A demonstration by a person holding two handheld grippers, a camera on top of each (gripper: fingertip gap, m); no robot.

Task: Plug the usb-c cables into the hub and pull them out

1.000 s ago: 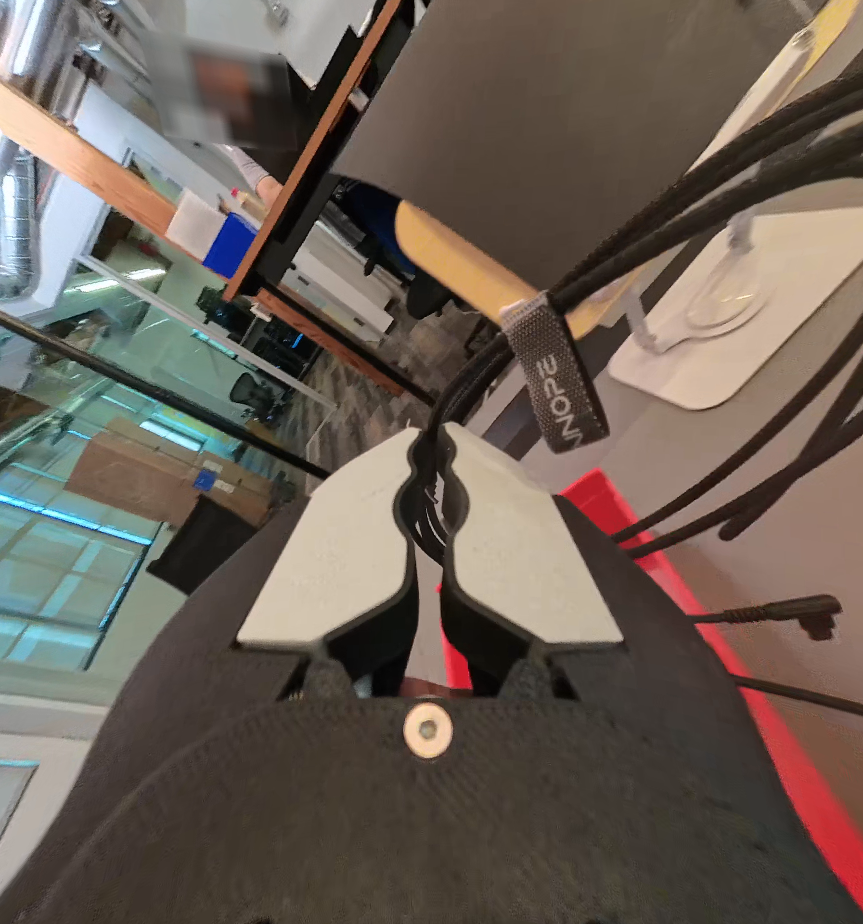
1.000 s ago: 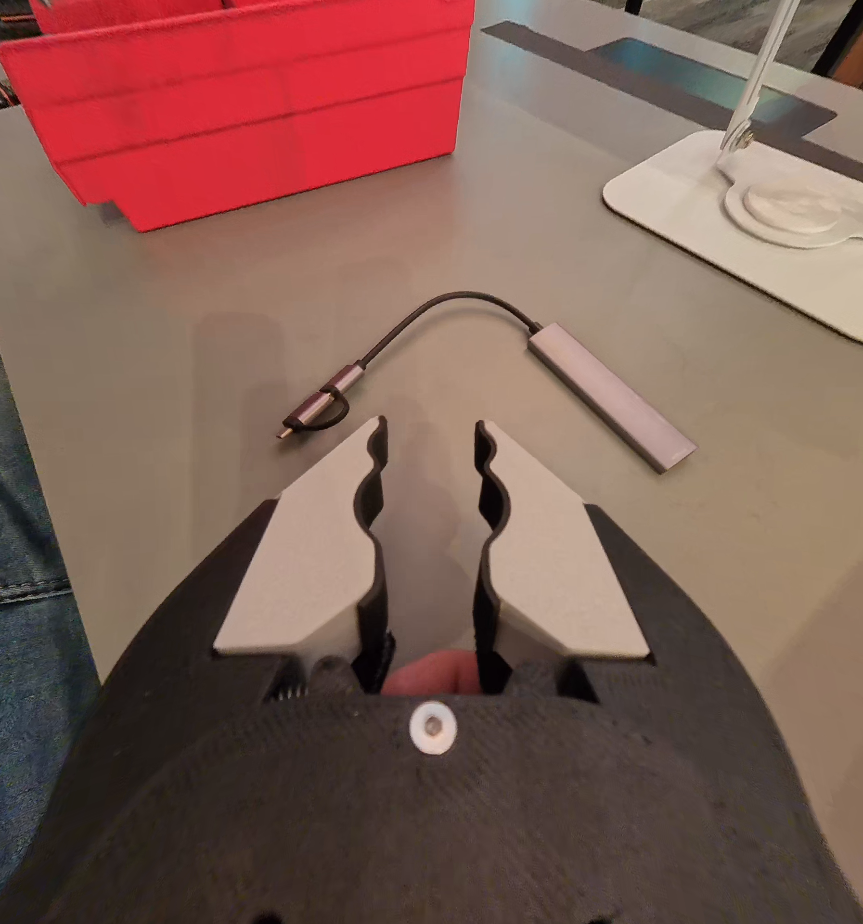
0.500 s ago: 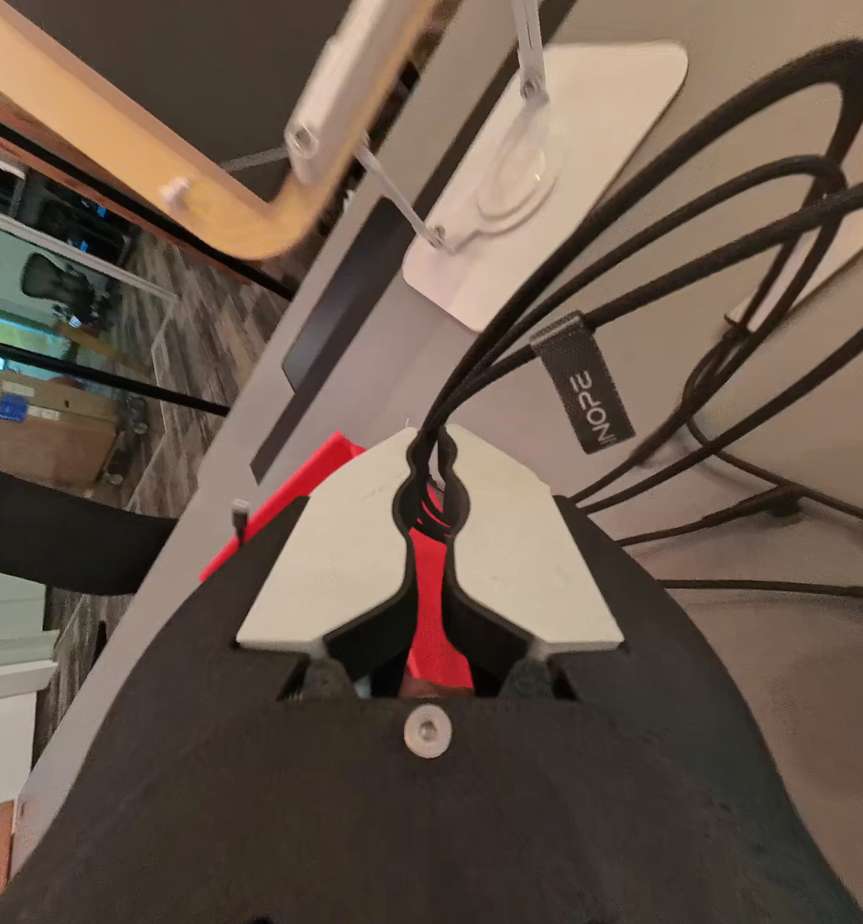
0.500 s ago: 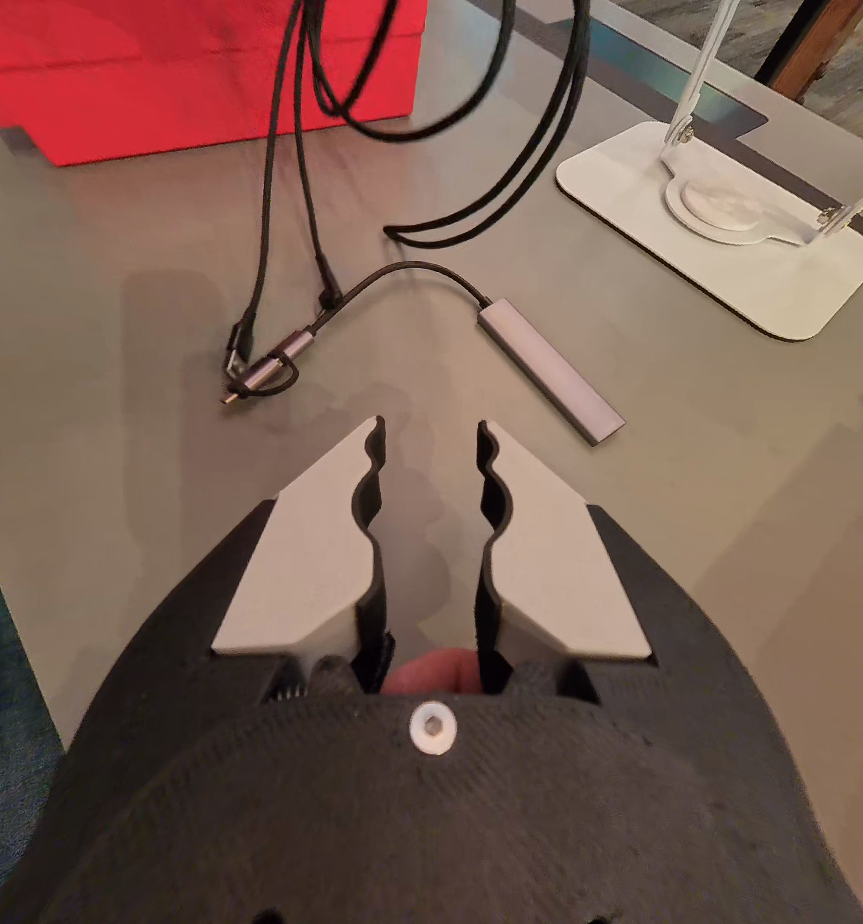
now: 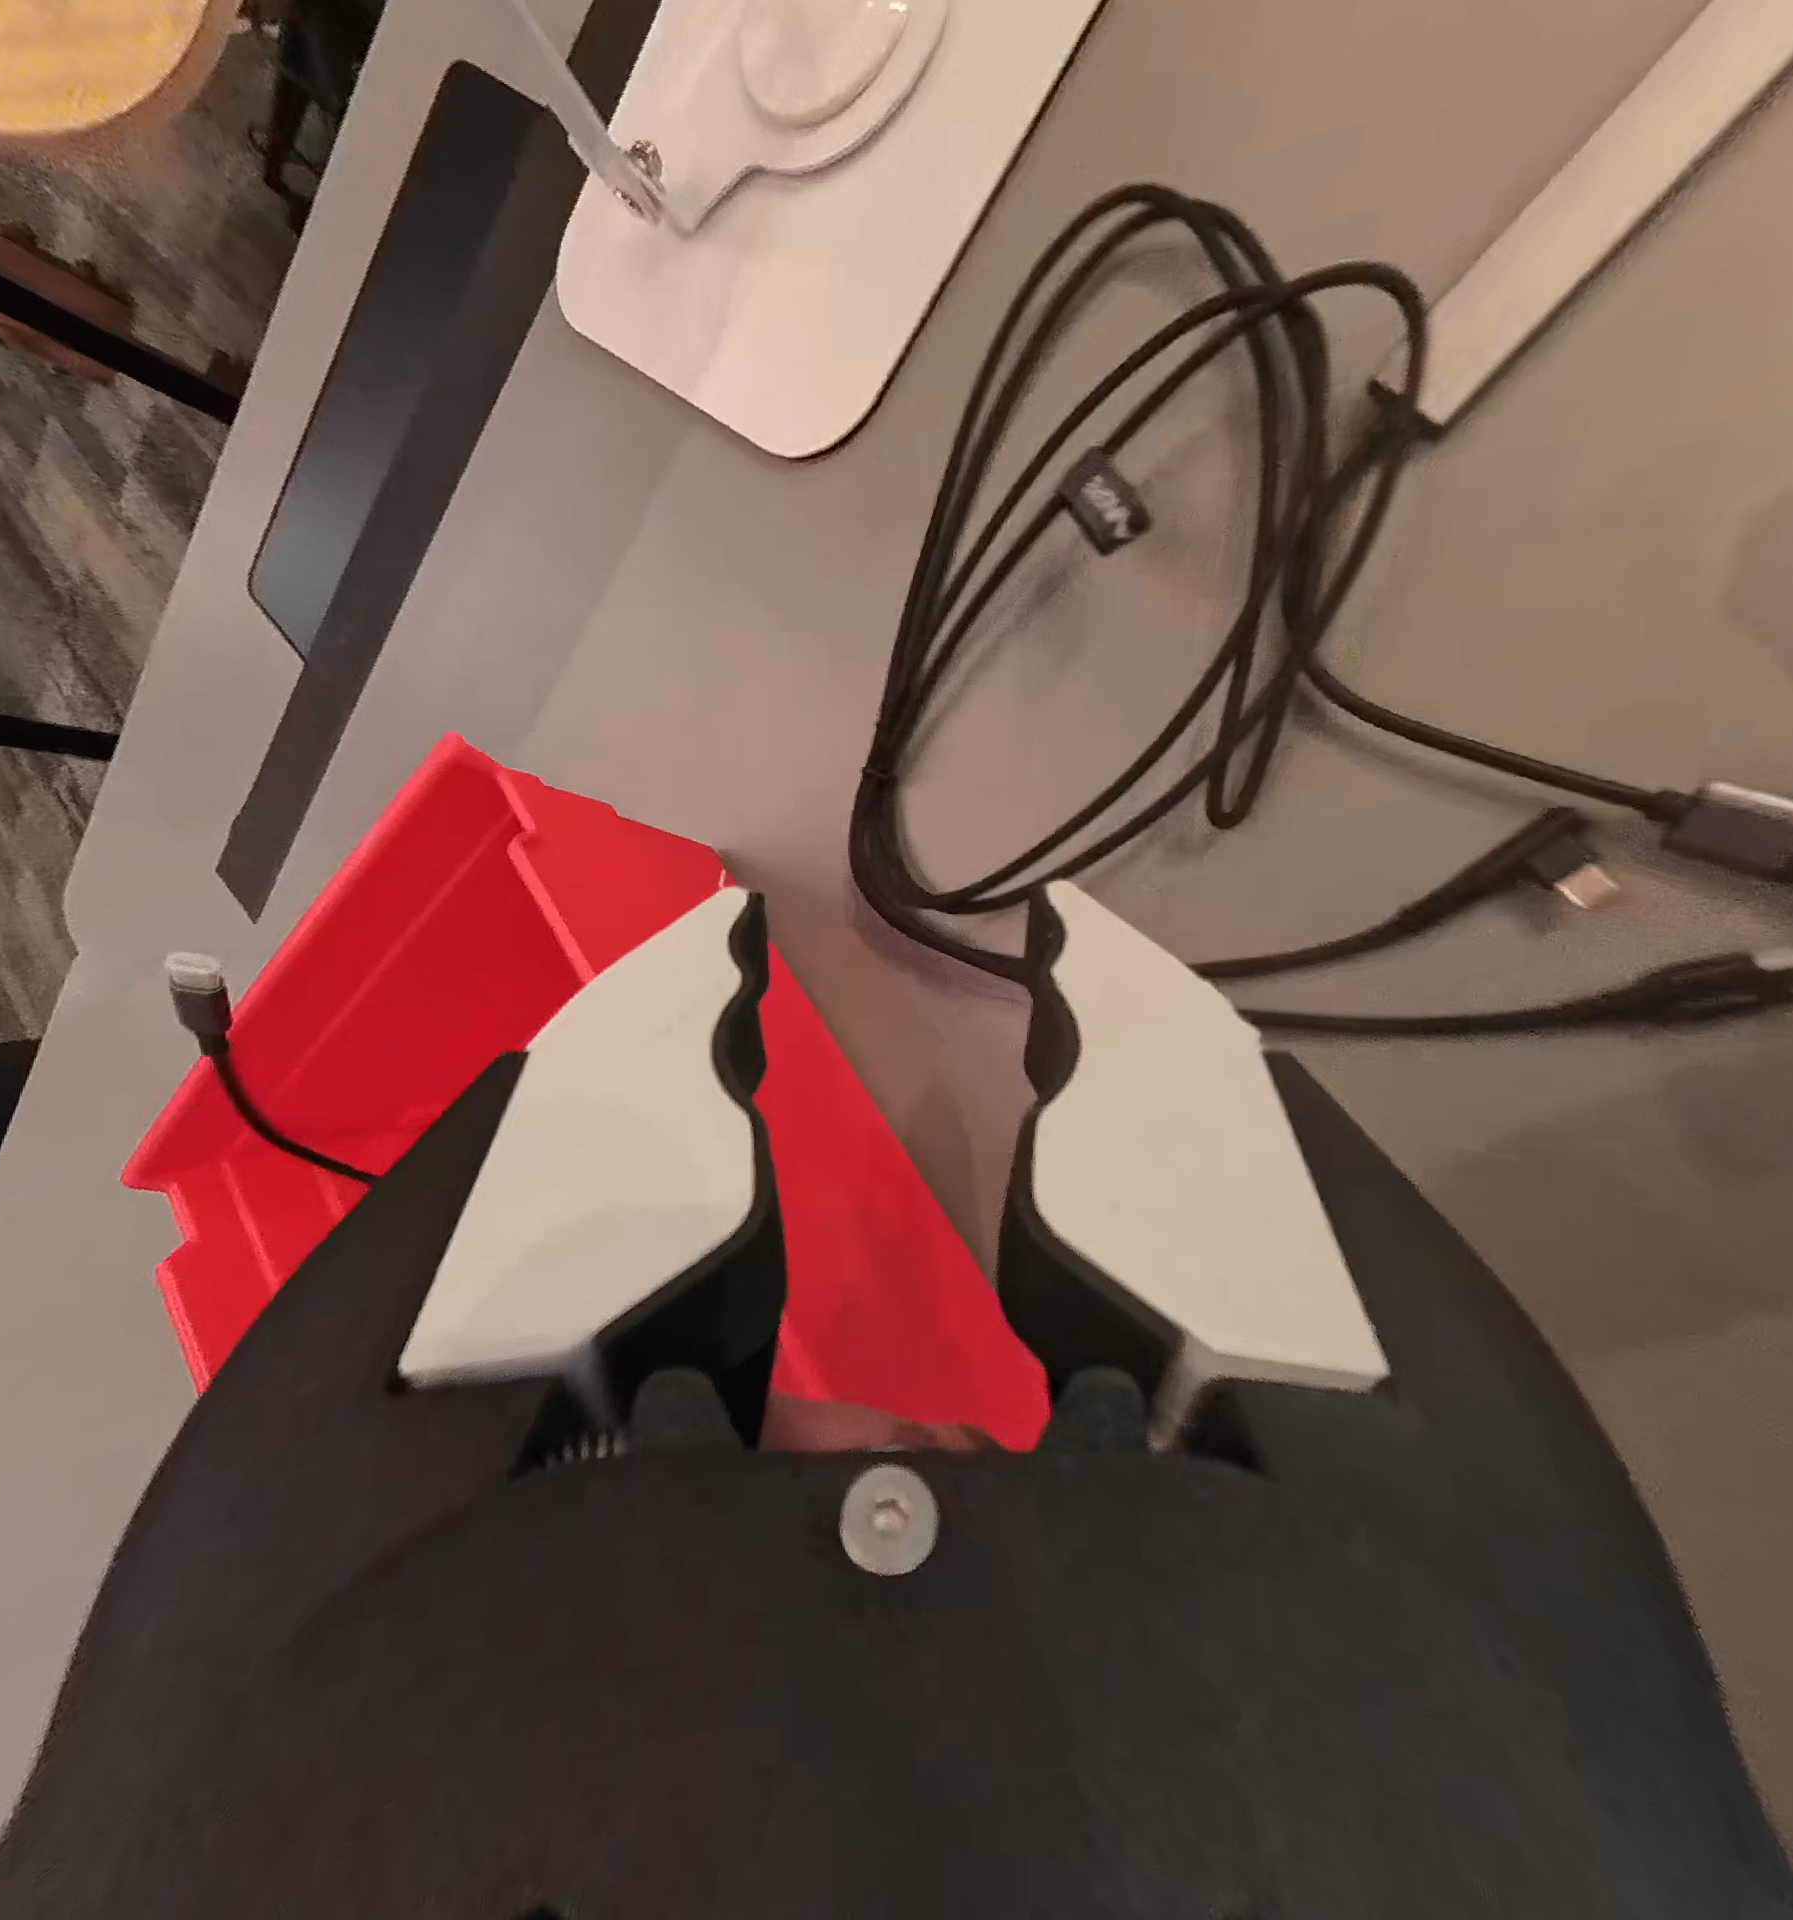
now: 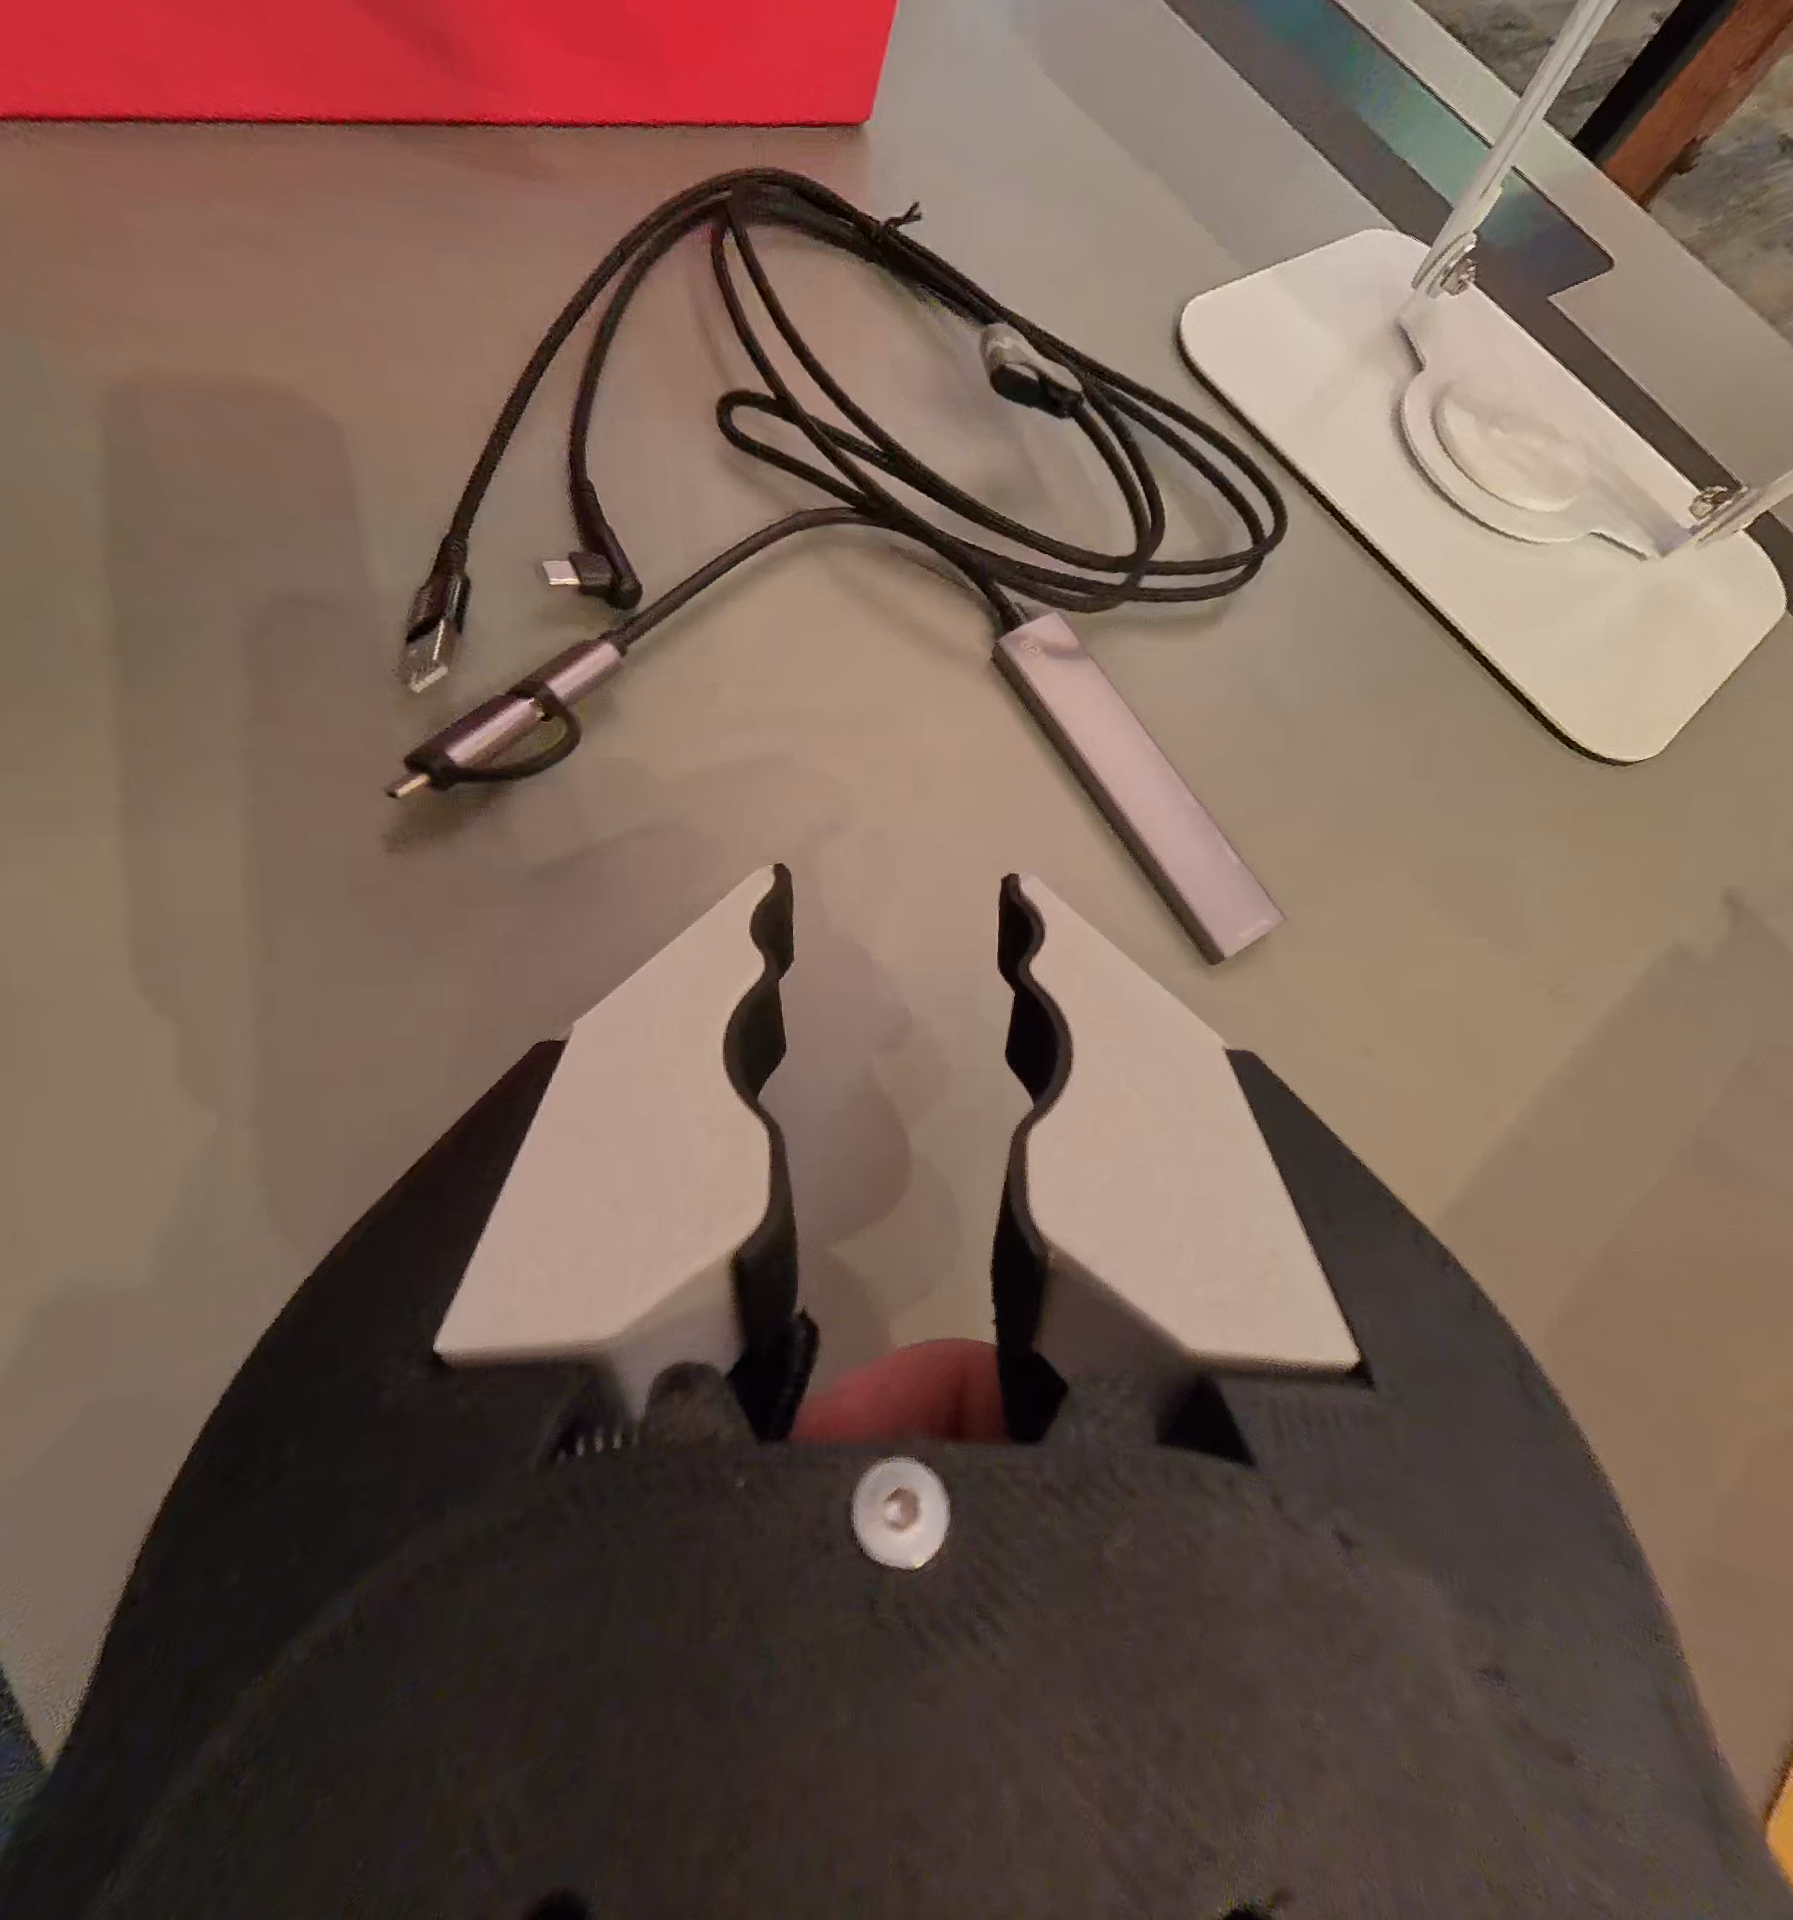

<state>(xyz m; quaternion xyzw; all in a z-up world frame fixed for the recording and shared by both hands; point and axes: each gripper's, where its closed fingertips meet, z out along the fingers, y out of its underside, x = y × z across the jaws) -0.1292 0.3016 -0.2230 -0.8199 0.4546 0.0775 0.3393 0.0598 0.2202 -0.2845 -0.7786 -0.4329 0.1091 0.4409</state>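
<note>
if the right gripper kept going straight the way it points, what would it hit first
Probably bare grey table. The open right gripper aims between the grey hub cable plug and the slim grey hub; depth is unclear.

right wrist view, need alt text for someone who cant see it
An open two-finger gripper hovers over a grey table, empty, pointing at a slim grey usb hub whose short lead ends in a plug on the left. Behind the hub lies a loose bundle of black cables, nothing plugged into the hub, with a red bin and a white stand base farther back.
</note>
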